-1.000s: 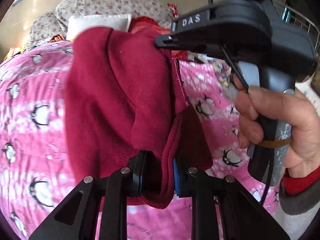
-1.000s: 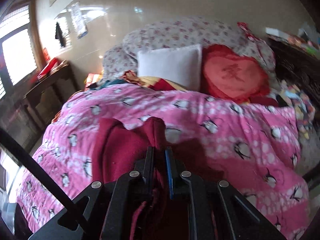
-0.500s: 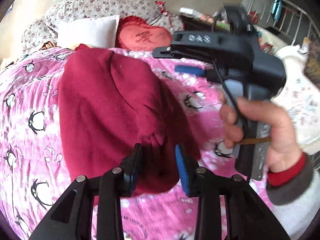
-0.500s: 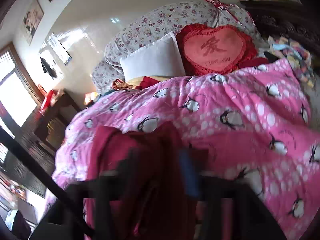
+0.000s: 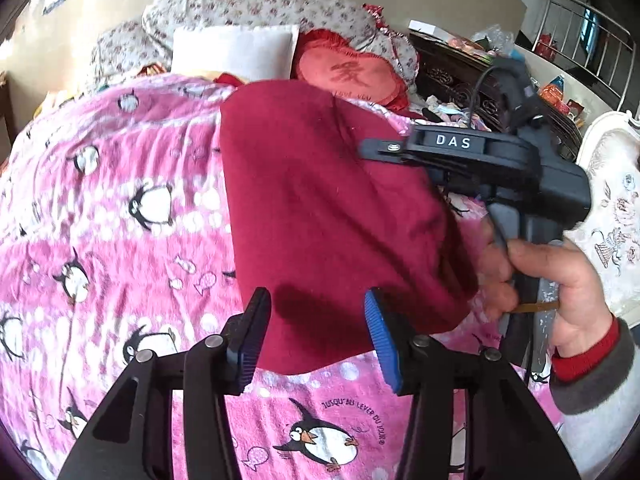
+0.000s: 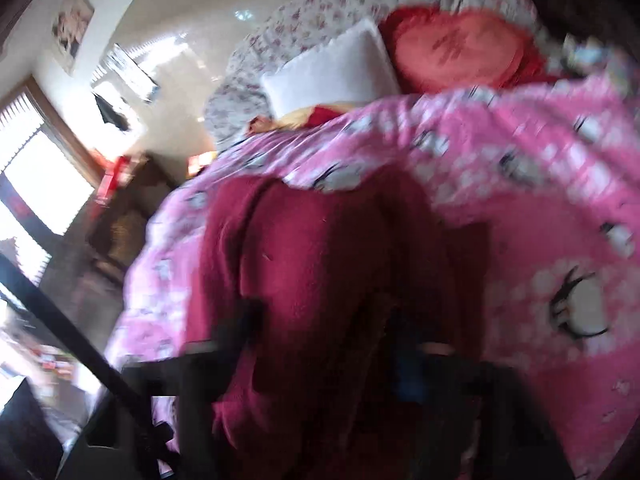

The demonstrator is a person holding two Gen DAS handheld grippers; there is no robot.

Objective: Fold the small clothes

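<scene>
A dark red fleece garment (image 5: 320, 200) lies folded on the pink penguin blanket (image 5: 120, 200). My left gripper (image 5: 316, 332) hovers over its near edge. Its jaws are opening, and the blue pads (image 5: 380, 336) stand clear of the cloth. On the right a hand (image 5: 560, 280) holds the right gripper's black body (image 5: 500, 168), whose fingers are hidden behind the garment. The right wrist view is blurred. There my right gripper (image 6: 324, 332) is low over the garment (image 6: 320, 260), its jaws closing with cloth between them and a wide gap still showing.
At the head of the bed are a white pillow (image 5: 236, 52), a red heart cushion (image 5: 352, 76) and floral pillows (image 5: 256, 4). Dark cluttered furniture (image 5: 452, 76) and a white chair (image 5: 612, 200) stand to the right. A dark cabinet (image 6: 120, 220) stands under the window.
My left gripper let go of the garment's edge, opened and drew back. The garment sank from hanging onto the blanket. My right gripper released its pinch, spread, rolled and came down.
</scene>
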